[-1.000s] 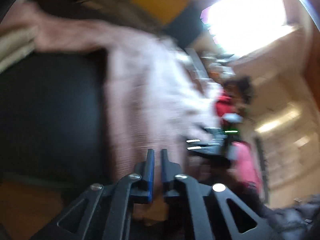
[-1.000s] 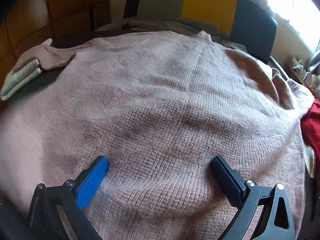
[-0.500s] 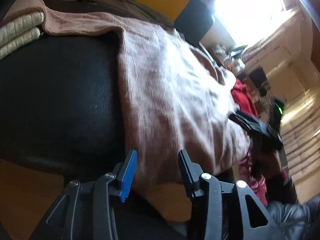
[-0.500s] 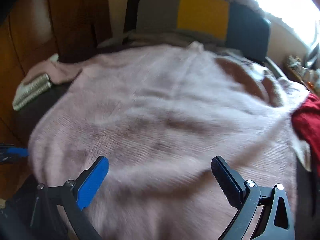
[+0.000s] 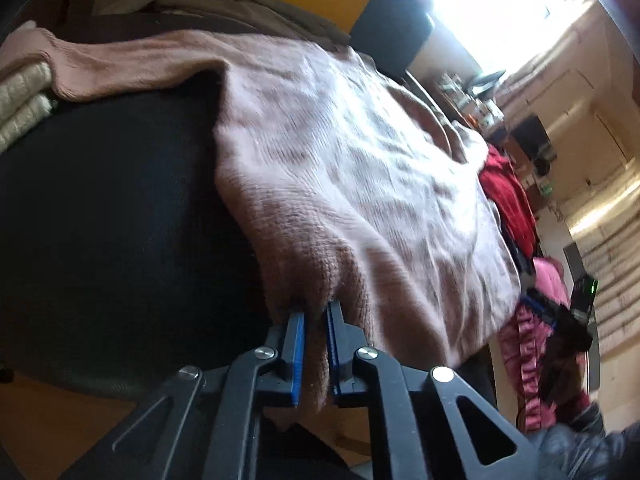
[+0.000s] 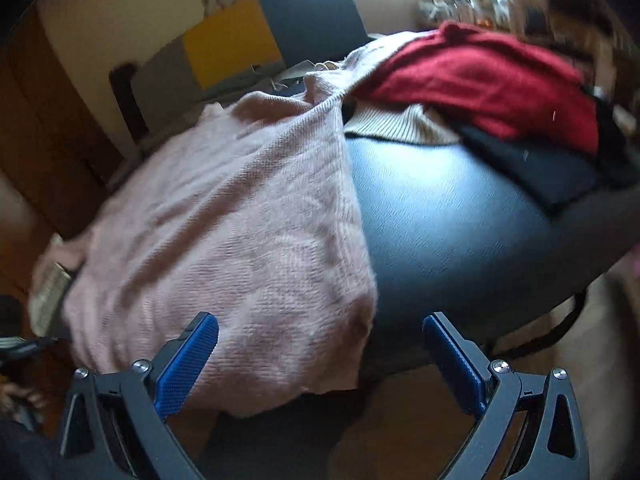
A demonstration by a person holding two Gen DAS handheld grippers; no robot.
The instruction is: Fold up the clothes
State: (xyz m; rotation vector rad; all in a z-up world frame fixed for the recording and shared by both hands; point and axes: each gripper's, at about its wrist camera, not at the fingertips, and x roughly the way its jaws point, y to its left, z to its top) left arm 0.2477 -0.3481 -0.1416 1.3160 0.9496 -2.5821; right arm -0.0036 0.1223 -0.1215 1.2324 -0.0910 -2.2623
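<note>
A pink knit sweater (image 5: pixel 340 168) lies spread flat on a black padded table (image 5: pixel 100 220). My left gripper (image 5: pixel 316 312) sits at the sweater's near left hem corner. Its jaws are closing, and a fold of pink knit is pinched between the blue pads. In the right wrist view the sweater (image 6: pixel 224 232) covers the left half of the table (image 6: pixel 440 220). My right gripper (image 6: pixel 320 320) is open just in front of the near right hem corner. That corner hangs over the table edge between the fingers, untouched.
A red garment (image 6: pixel 480 76) lies piled on a beige knit (image 6: pixel 400 124) and a black garment (image 6: pixel 560 176) at the table's far right. A folded cream knit (image 5: pixel 20 100) rests at the far left under a sleeve. A grey-and-yellow chair back (image 6: pixel 228 40) stands behind.
My left gripper opened, then closed on the sweater's hem corner. My right gripper swept from over the sweater's middle to its right corner, rolling as it went.
</note>
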